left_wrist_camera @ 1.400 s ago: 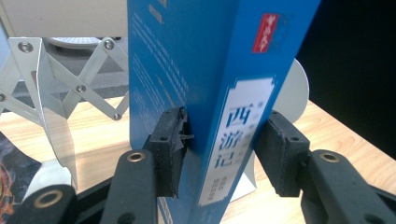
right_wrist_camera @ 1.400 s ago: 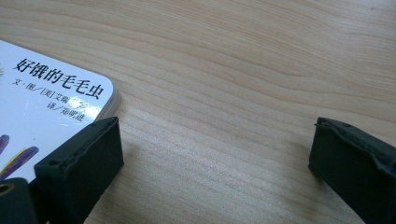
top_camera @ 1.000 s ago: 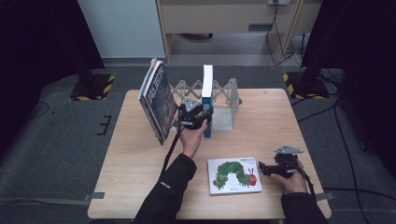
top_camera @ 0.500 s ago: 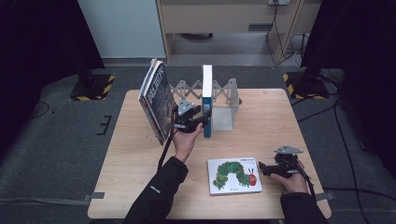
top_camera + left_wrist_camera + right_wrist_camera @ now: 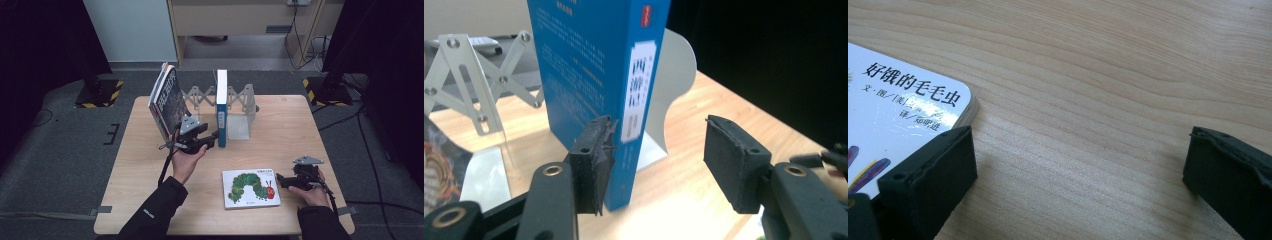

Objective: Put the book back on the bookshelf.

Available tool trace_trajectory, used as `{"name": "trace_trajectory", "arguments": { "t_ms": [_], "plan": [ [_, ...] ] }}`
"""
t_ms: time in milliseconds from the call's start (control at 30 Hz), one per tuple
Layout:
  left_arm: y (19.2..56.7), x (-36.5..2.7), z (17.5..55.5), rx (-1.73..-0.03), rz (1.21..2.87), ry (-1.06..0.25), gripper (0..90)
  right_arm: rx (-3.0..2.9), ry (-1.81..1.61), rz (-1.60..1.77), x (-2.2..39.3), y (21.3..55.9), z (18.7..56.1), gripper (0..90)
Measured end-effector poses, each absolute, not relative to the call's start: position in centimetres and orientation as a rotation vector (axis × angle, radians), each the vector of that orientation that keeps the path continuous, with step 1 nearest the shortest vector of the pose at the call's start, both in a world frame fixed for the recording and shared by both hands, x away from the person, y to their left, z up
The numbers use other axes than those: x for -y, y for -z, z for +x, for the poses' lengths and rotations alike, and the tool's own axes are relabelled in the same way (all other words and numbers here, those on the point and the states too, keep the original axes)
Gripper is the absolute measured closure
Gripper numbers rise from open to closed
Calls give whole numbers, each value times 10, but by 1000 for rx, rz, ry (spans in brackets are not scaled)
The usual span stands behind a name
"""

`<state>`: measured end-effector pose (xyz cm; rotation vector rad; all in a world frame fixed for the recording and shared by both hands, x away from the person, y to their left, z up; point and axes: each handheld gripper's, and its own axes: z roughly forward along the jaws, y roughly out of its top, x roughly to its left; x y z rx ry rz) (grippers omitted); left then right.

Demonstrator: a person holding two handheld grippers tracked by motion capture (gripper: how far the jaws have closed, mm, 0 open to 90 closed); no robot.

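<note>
The blue book [image 5: 221, 107] stands upright in the rack [image 5: 239, 107], well inside the table [image 5: 150, 170] edge. The left gripper [image 5: 212, 136] sits at its spine, jaws just opening, nothing pinched. The right gripper [image 5: 281, 180] is spread beside the flat picture book [image 5: 250, 187], bare wood between its 2 jaws.

blue book [image 5: 221, 107], green caterpillar book [image 5: 250, 187], black tongs [image 5: 664, 160]

Left hand-held gripper [image 5: 212, 136] off blue book [image 5: 221, 107]

Left hand-held gripper [image 5: 214, 136] (jaws just opening) apart; right hand-held gripper [image 5: 278, 179] wide.
</note>
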<state>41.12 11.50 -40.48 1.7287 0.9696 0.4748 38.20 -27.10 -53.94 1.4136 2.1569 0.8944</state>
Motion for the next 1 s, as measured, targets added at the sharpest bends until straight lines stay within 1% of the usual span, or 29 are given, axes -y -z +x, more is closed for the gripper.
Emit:
{"name": "trace_trajectory", "arguments": {
  "t_ms": [100, 233, 400, 533, 767, 1000],
  "plan": [
    [406, -122, 404, -970, 1748, -465, 431, -2169, -876, 1426, 270, 538, 383, 16],
    [411, -128, 397, -970, 1778, -459, 416, -2190, -841, 1442, 270, 533, 382, 67],
    [422, -132, 388, -971, 1826, -443, 398, -2195, -856, 1431, 267, 528, 379, 95],
    [433, -134, 381, -970, 1872, -428, 386, -2177, -861, 1491, 263, 520, 375, 114],
    [457, -130, 369, -973, 1936, -374, 356, -2179, -963, 1460, 245, 506, 364, 136],
    [471, -118, 363, -967, 1993, -327, 338, -2204, -1001, 1424, 235, 503, 361, 149]
  ]
}}
